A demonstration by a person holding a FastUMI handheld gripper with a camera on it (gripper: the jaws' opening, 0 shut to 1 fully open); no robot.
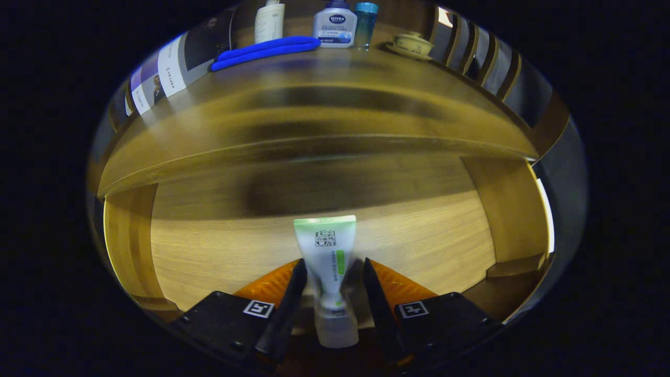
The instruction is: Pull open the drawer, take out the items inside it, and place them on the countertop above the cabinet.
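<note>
Here, the gripper clamps the tube, apparently from both sides, above the open drawer floor. Along the countertop rear edge: blue cloth, bottles, lidded cup.

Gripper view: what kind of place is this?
Likely a mock bathroom or vanity corner: a wooden cabinet with an open drawer, toiletry bottles and a lidded cup on its countertop. A tube sits between the fingers of the gripper.
</note>
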